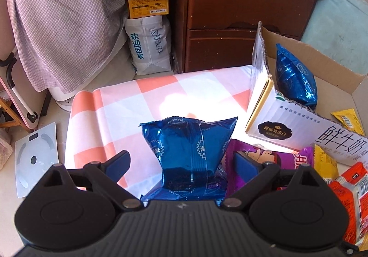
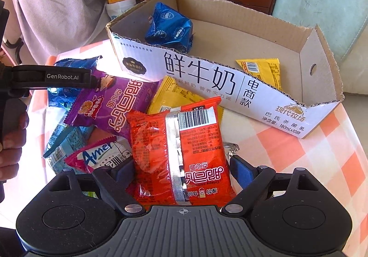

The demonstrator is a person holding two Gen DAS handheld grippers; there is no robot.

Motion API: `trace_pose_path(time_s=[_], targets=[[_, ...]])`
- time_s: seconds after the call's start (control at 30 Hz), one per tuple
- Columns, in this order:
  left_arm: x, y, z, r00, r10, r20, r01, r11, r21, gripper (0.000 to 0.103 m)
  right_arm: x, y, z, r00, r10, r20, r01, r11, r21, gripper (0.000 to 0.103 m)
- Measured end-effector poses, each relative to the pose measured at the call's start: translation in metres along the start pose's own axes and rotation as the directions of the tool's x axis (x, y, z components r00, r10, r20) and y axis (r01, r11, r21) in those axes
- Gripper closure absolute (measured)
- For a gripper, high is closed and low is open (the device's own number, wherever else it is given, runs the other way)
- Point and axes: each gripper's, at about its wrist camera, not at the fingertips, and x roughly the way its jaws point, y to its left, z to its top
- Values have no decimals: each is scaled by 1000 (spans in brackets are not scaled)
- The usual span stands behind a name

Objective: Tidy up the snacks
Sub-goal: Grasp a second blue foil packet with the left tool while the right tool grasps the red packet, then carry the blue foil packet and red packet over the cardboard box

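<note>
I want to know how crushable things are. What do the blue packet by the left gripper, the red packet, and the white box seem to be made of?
Blue packet: shiny metallised film, probably plastic; it glints and crinkles.
Red packet: glossy plastic film with a silver back seam.
White box: corrugated cardboard, printed white outside, brown inside; fluted cut edges show.

"GenRobot.AI" on left gripper (image 2: 92, 77)

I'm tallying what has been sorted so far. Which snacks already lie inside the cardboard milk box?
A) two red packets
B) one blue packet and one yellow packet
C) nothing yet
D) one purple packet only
B: in the right wrist view the cardboard milk box holds a blue packet at its far end and a yellow packet nearer the middle; red and purple ones lie outside.
</note>
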Motion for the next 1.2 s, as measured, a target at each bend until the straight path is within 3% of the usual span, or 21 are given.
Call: trace_pose_path(time_s=[0.2,0.37,0.43,0.73,1.2], targets=[[1,3,-2,1000,-7,9,6,1000,9,10,2,1,2,1000,-3,4,3,1000,-7,16],[0,3,-3,999,-31,-20,32,999,8,35,1,-2,0,1000,7,12,-7,1000,2,20],[0,2,-5,999,-32,-30,32,999,19,44,0,-4,0,1000,8,16,-8,1000,4,26],[-14,0,-6,999,-40,-6,40,999,25,53,-6,-13,2,999,32,34,-33,998,47,41],[-37,10,-5,999,-30,41,30,1000,0,54,-19,-19,7,994,68,89,-75,993,85,45]])
